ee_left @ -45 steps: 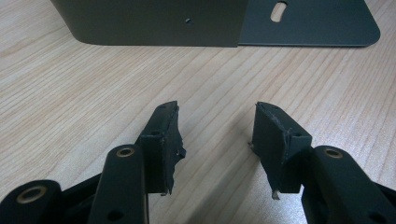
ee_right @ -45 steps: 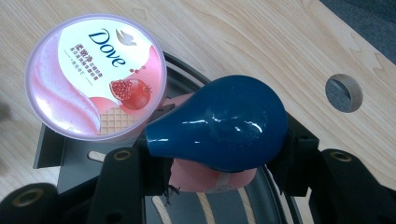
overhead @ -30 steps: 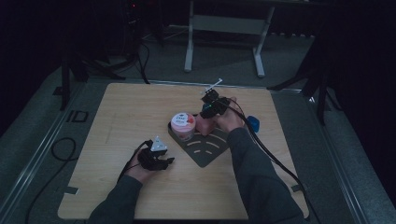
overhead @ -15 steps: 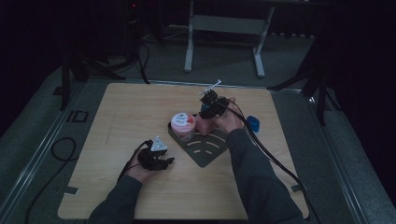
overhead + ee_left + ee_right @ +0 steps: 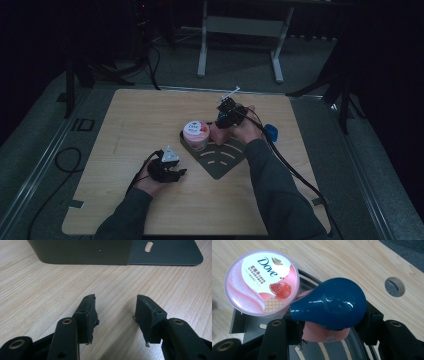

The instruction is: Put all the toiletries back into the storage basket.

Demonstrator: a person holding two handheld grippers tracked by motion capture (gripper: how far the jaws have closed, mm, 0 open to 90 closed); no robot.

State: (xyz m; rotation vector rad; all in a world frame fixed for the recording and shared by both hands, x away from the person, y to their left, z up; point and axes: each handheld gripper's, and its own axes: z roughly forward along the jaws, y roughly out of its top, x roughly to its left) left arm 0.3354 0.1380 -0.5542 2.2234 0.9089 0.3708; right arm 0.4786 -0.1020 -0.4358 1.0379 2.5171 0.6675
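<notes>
My right gripper [image 5: 224, 121] is over the dark metal rack [image 5: 222, 159] in the middle of the table. In the right gripper view its jaws [image 5: 329, 323] sit on either side of a pink object with a glossy blue bulb-shaped top [image 5: 332, 303], and the pads look to be touching it. These jaws have just been opening a little, with the object still between them. A pink Dove ice-cream cup [image 5: 195, 132] [image 5: 262, 281] stands on the rack beside it. My left gripper [image 5: 171, 170] [image 5: 116, 300] rests open near the front of the table with nothing between its fingers, facing the rack [image 5: 82, 251].
A small blue item [image 5: 270, 132] lies on the wooden table [image 5: 135, 120] to the right of my right hand. A round hole [image 5: 395, 286] is cut in the tabletop near the rack. Cables trail from both grippers. A white frame stands on the floor beyond the table.
</notes>
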